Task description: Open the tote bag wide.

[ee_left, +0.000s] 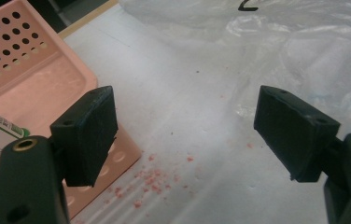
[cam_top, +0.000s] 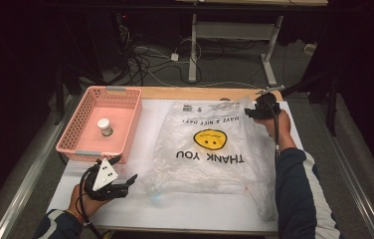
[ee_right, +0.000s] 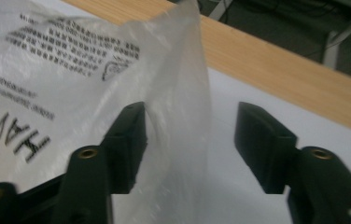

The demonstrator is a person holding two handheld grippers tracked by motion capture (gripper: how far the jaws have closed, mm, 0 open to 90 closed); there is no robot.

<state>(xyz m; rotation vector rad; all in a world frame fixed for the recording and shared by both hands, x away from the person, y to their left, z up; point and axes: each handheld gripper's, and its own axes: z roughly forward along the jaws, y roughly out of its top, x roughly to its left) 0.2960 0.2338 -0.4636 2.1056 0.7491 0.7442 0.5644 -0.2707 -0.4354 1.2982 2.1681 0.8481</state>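
a: right gripper [ee_right: 190, 144] at the far right corner of the bag [cam_top: 210, 144], fingers [ee_right: 127, 140] apart around a raised fold of film, not yet pinching. one pad touching the plastic, the other well clear of it.

b: and the bag itself?

a: spread flat across the white desk [cam_top: 175, 209], smiley and "thank you" print facing up, opening end toward the far edge, beside the pink basket [cam_top: 125, 124].

b: left side?

a: left gripper [cam_top: 125, 180] low at the near left, just off the basket's near corner, fingers [ee_left: 89, 133] wide apart over bare desk, nothing between them. bag edge close by on its right.

b: likely trouble from here?

a: thin, slick film. a close on one layer only would probably lift the top sheet and leave the bag shut; a close on both layers would drag the whole bag instead of opening it. fold could also slide out before the pinch lands, since it leans on one pad alone. with the near end unpinned, any pull from the far corner likely to skid the bag across the desk toward the basket.

b: anything in the basket?

a: one small bottle [cam_top: 105, 126] with a white cap, lying there untouched.
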